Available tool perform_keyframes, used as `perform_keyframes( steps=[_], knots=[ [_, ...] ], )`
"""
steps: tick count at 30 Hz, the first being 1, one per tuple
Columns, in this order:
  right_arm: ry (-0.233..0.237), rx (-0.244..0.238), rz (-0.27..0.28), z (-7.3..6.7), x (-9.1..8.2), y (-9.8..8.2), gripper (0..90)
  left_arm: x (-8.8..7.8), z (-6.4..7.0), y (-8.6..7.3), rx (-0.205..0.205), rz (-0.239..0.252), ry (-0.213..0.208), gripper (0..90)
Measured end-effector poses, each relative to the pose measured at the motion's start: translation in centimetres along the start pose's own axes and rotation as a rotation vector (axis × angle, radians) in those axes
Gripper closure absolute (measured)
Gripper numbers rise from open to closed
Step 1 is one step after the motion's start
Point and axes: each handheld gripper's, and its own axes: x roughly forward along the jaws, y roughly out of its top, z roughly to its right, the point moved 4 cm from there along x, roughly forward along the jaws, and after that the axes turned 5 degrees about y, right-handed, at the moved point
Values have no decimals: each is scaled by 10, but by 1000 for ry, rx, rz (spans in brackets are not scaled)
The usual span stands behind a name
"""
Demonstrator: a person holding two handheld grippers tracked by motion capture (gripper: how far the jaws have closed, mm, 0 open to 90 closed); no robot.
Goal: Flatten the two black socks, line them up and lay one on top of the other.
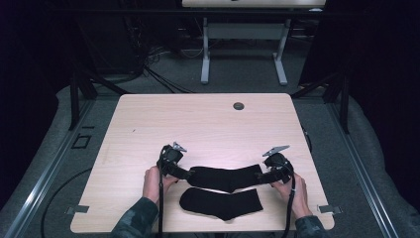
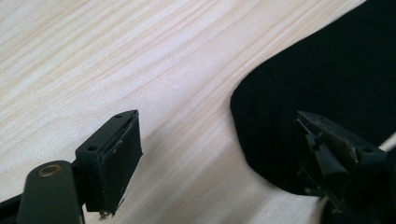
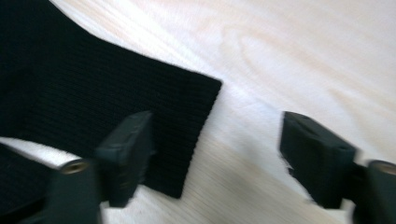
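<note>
Wooden table (image 1: 208,124), near half in use. Two black socks lie flat on it, one pair.

Far sock (image 1: 225,177): stretched left to right between the two grippers, toe end at left, cuff at right. Near sock (image 1: 220,202): just nearer the table edge, roughly parallel, close beside the far one; whether their edges touch I cannot tell.

Left gripper (image 1: 182,172): jaws wide apart, nothing clamped. In the left gripper view the toe of the far sock (image 2: 299,107) lies under one jaw, bare wood between the jaws.

Right gripper (image 1: 266,177): jaws likewise spread, gripping nothing; the cuff corner (image 3: 140,107) sits beside one jaw.

Judgement: the far sock looks laid out and let go. Left to do, probably: pair or stack the two socks.

Count: socks 2, grippers 2, table 1.
</note>
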Motion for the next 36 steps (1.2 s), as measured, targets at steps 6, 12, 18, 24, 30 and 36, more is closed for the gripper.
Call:
perform_keyframes(
  steps=[6, 12, 18, 24, 30, 36],
  knots=[
    [-3, -3, -10, -2, 8, 1, 182, 9, -1, -5, 41, -38, 58, 157],
    [2, -9, -5, -8, 10, 2, 174, 7, -9, -8, 46, -53, 67, 155],
    [-4, -37, -8, -9, 12, 2, 131, 3, -14, -13, 49, -61, 64, 155],
    [6, -35, -10, -8, 12, 3, 115, 2, -15, -15, 50, -57, 62, 155],
    [26, -25, 9, -7, 13, 0, 113, 0, -14, -19, 45, -44, 68, 156],
    [33, -18, 14, -6, 13, 0, 98, 0, -13, -19, 57, -35, 64, 149]
  ],
)
